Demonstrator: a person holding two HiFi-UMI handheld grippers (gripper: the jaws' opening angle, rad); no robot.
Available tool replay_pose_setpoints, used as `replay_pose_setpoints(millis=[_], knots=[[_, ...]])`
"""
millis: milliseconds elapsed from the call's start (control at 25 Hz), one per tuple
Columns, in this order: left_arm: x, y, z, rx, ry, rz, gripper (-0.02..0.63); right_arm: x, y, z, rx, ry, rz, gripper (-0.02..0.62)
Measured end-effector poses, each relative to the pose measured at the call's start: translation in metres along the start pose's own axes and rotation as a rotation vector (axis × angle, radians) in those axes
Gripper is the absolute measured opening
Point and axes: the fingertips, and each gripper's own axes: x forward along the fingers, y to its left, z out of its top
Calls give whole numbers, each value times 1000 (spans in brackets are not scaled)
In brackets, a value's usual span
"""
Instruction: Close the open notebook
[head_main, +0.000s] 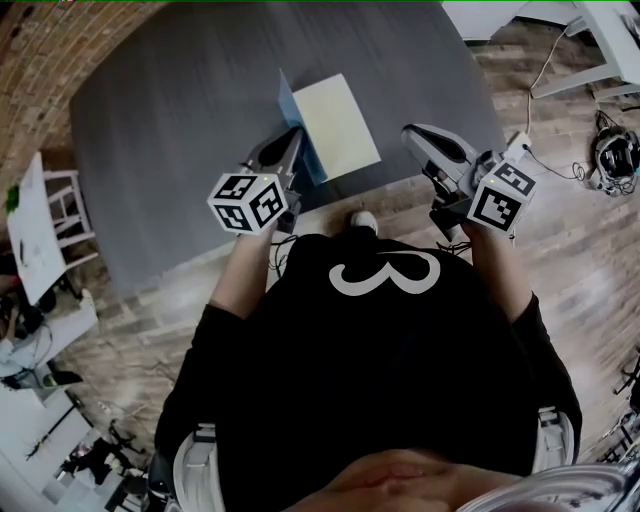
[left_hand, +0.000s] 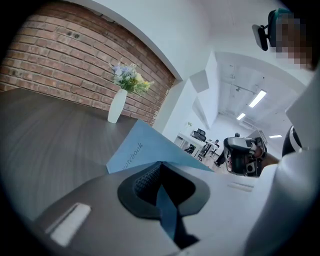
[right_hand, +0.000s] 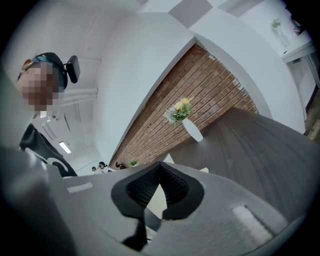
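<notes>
The notebook lies near the front edge of the dark grey table (head_main: 170, 120), its cream page (head_main: 336, 124) facing up. Its blue cover (head_main: 289, 106) stands raised at the page's left side. My left gripper (head_main: 296, 136) is shut on that cover's lower edge. In the left gripper view the blue cover (left_hand: 134, 150) runs up out of the pinched jaws of the left gripper (left_hand: 159, 168). My right gripper (head_main: 412, 132) hovers to the right of the notebook, over the table's corner, shut on nothing. In the right gripper view the right gripper (right_hand: 160, 168) has its tips together, with the cream page (right_hand: 156, 201) behind them.
A white vase of flowers (left_hand: 117, 106) stands at the table's far side by the brick wall, and the vase (right_hand: 191, 130) shows in the right gripper view too. On the wooden floor are a white stand (head_main: 40, 225) at left and cables and headphones (head_main: 612, 150) at right.
</notes>
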Motion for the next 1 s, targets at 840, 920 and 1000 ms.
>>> replay_pose_setpoints(millis=[840, 920, 1000], knots=[[63, 6, -61, 166, 294, 16, 12, -21, -35, -6, 48, -13, -81, 2], [67, 7, -65, 177, 322, 32, 12, -23, -39, -7, 57, -14, -87, 2], [68, 11, -68, 174, 345, 49, 12, -23, -41, -8, 67, -18, -94, 2]])
